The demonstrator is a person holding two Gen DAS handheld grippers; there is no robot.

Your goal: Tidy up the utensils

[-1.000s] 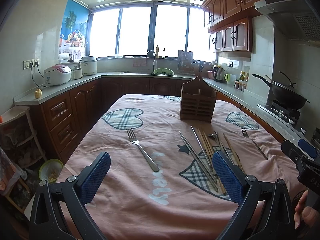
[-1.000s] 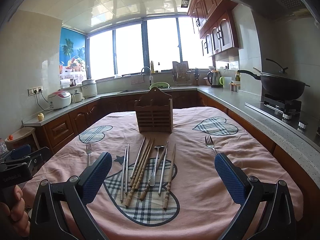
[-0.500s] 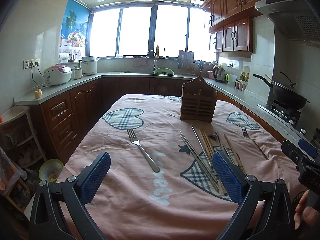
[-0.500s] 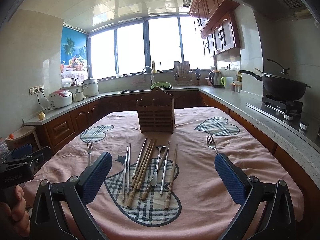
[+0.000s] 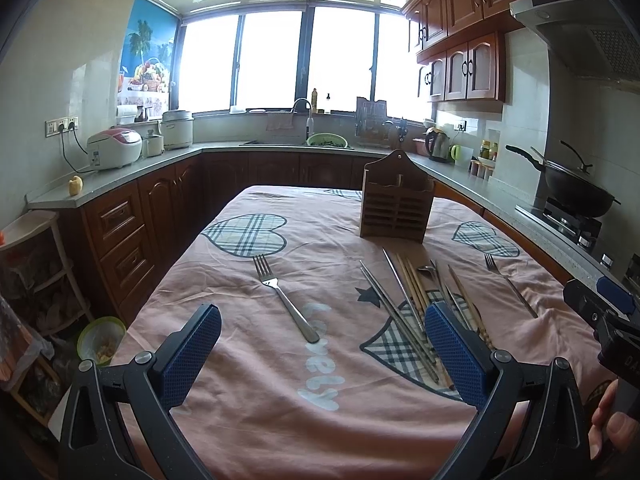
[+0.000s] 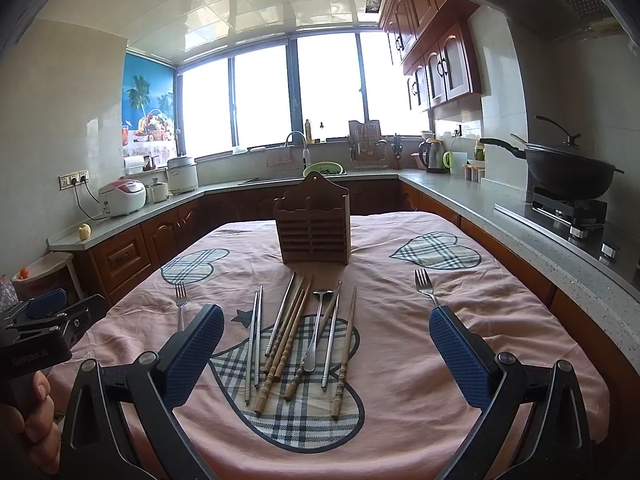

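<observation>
A wooden utensil holder (image 6: pixel 313 222) stands upright at the far middle of the pink-clothed table (image 6: pixel 460 360); it also shows in the left wrist view (image 5: pixel 396 200). In front of it lies a pile of chopsticks and a spoon (image 6: pixel 300 340), also in the left wrist view (image 5: pixel 416 304). One fork (image 5: pixel 282 298) lies left of the pile, another fork (image 6: pixel 425 286) lies to the right. My left gripper (image 5: pixel 320 360) is open and empty above the near table, behind the left fork. My right gripper (image 6: pixel 326 354) is open and empty, over the pile's near end.
Kitchen counters wrap around the table. A wok (image 6: pixel 568 174) sits on a stove at the right. Rice cookers (image 5: pixel 114 148) stand on the left counter. A sink with a green bowl (image 6: pixel 322 168) is at the back. A shelf and a small bin (image 5: pixel 100 338) stand left of the table.
The right wrist view has tilted slightly, so the table and the pile sit a little lower in frame. The left gripper has barely moved. Both stay open.
</observation>
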